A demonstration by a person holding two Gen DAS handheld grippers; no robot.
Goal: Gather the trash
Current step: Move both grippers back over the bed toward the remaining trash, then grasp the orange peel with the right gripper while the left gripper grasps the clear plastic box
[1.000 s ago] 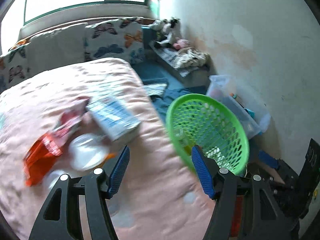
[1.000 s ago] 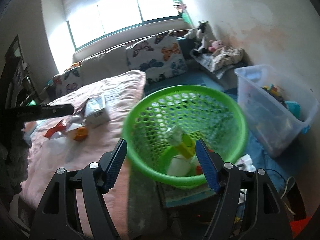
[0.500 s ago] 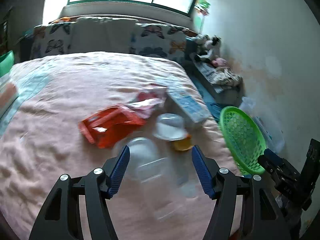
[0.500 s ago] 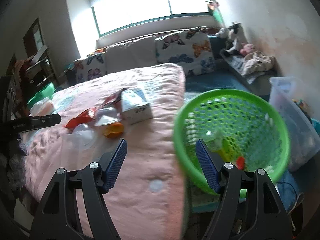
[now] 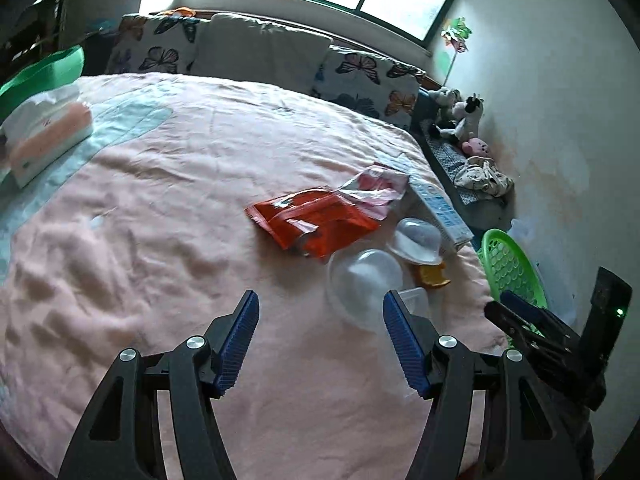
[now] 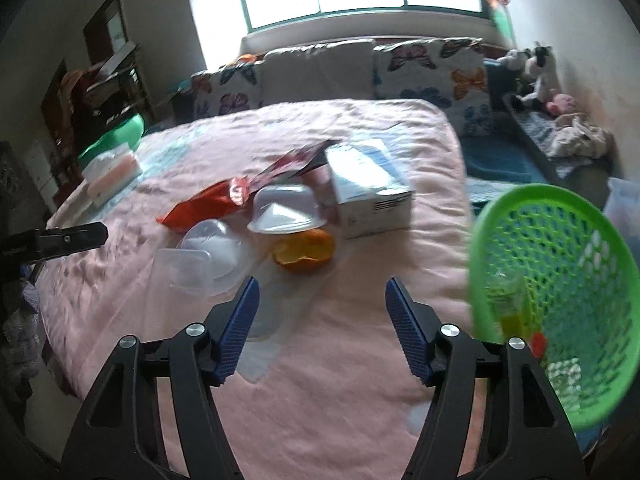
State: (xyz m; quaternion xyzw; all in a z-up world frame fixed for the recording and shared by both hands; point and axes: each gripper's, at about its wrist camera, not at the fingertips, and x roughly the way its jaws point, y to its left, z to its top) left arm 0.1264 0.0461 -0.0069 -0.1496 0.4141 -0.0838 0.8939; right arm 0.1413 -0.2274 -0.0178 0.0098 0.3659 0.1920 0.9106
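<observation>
Both tongs hung over the near part of the pink bed point(image 5: 168, 216) with nothing between their pads. The left tongs point(image 5: 318, 338) stood partly open; the right tongs point(image 6: 320, 330) were closing on empty air, a clear flat wrapper point(image 6: 272, 320) lying just beyond the left pad.

The trash sat in 1 cluster toward the bed's right edge: a red wrapper point(image 5: 316, 220), a clear dome lid point(image 5: 366, 280), a white cup point(image 6: 286, 210) upside down, an orange peel point(image 6: 306, 250), a clear tub point(image 6: 186, 266) and a white box point(image 6: 370, 190). The green basket point(image 6: 560, 296) stood off the bed's right side, already holding some items.

To do the pick well, I would take the nearest light piece by its rim, squeezing gently, since thin plastic probably buckles and slips.

The basket's contents were blurred. The dome lid and tub overlapped, so their edges were hard to separate.
</observation>
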